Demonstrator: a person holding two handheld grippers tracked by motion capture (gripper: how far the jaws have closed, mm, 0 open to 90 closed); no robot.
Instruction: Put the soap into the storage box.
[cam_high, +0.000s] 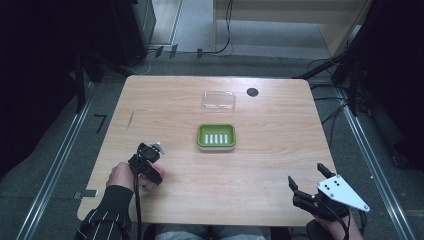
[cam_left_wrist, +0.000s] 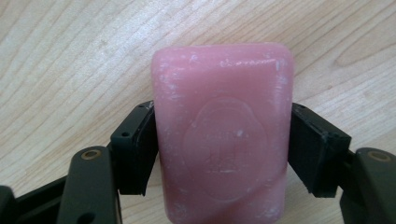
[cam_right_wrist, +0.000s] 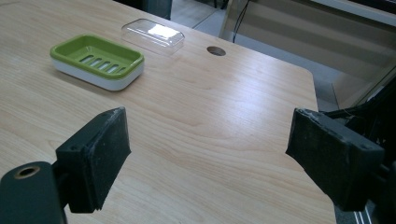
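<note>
From the high view I see my left gripper at lower left and the right gripper at lower right, with the green soap dish mid-frame. My left gripper view reveals the pink soap filling its centre, pads pressed on both sides. My right gripper view shows jaws wide apart, holding nothing, with the dish at upper left.

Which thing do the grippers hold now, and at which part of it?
The left gripper holds the pink soap bar by its two long sides. The right gripper holds nothing.
</note>
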